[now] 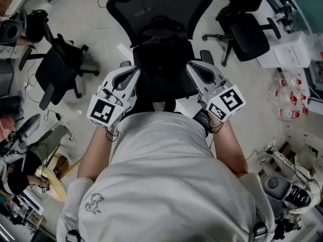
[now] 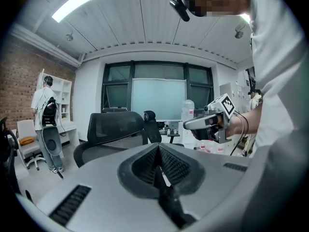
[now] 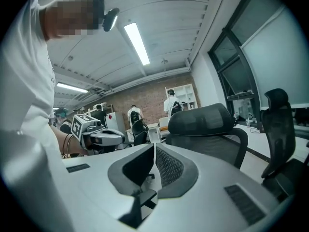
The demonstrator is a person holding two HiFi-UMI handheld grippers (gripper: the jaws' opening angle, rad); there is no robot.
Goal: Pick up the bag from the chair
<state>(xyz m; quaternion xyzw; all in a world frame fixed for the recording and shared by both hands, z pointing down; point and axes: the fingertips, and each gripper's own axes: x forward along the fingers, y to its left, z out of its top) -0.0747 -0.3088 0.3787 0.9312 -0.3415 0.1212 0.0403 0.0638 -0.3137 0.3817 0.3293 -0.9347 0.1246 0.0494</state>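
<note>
The pick-up is, as I judge, not yet begun: the black bag [image 1: 164, 62] lies on the chair [image 1: 160, 1], while the left gripper [image 1: 130, 73] and the right gripper [image 1: 196, 70] stand just beside it, one on each side, both jaws pressed together and holding nothing.

Open floor [image 1: 101, 24] flanking chair [image 1: 151, 6]

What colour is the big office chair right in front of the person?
Black all over, the mesh-backed office chair; the head view shows it best.
</note>
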